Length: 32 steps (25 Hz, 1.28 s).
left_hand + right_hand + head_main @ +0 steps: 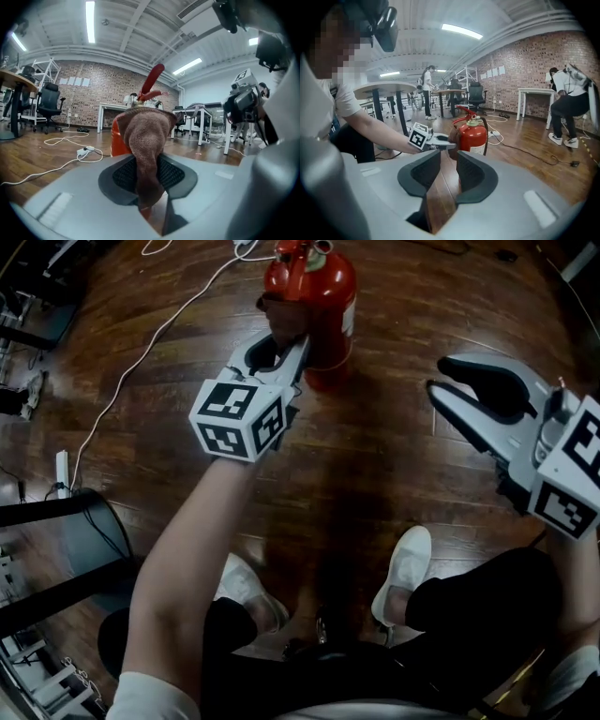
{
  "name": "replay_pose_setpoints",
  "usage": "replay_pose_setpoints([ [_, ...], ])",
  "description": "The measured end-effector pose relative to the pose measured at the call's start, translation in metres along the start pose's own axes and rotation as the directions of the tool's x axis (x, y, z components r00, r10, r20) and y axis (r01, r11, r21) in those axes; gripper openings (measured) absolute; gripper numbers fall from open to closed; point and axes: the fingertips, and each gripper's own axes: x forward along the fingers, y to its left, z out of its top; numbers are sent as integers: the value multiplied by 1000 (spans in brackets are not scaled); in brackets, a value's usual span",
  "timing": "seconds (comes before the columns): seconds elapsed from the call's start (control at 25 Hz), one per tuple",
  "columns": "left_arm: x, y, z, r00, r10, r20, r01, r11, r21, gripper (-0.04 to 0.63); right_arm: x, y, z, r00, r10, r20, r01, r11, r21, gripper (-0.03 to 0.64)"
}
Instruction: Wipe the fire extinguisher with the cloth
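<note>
Dark wooden floor (pixel 375 474) carries the red fire extinguisher (pixel 323 296), which stands upright. The left forearm (pixel 187 549) is stretched straight forward. The left gripper (pixel 281 345) has its jaws pressed together on the brown cloth (pixel 281 320), and the cloth touches the extinguisher's upper left side. The right gripper (pixel 439 376) is held at the right, well apart from the extinguisher, with its jaws slightly apart and nothing between them.
</note>
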Motion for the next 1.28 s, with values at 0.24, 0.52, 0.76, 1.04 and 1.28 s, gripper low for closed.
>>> replay_pose_setpoints([
  [0.24,3,-8,-53,996,12,-84,-12,1000,4,95,-1,0,-3,1000,6,-2,-6,1000,7,110],
  [0.52,16,-6,-121,981,32,-189,-41,998,-43,95,0,1,-7,999,18,-31,-17,1000,20,110],
  [0.76,21,-12,-170,960,36,-279,-58,996,-70,95,0,2,-10,999,26,-44,-25,999,28,110],
  [1.04,17,-19,-185,948,22,-319,-53,995,-89,95,0,1,-14,998,32,-51,-30,999,35,110],
  [1.28,15,-68,-120,969,-51,-240,47,999,-22,95,0,6,-18,993,55,-105,-48,997,64,110],
])
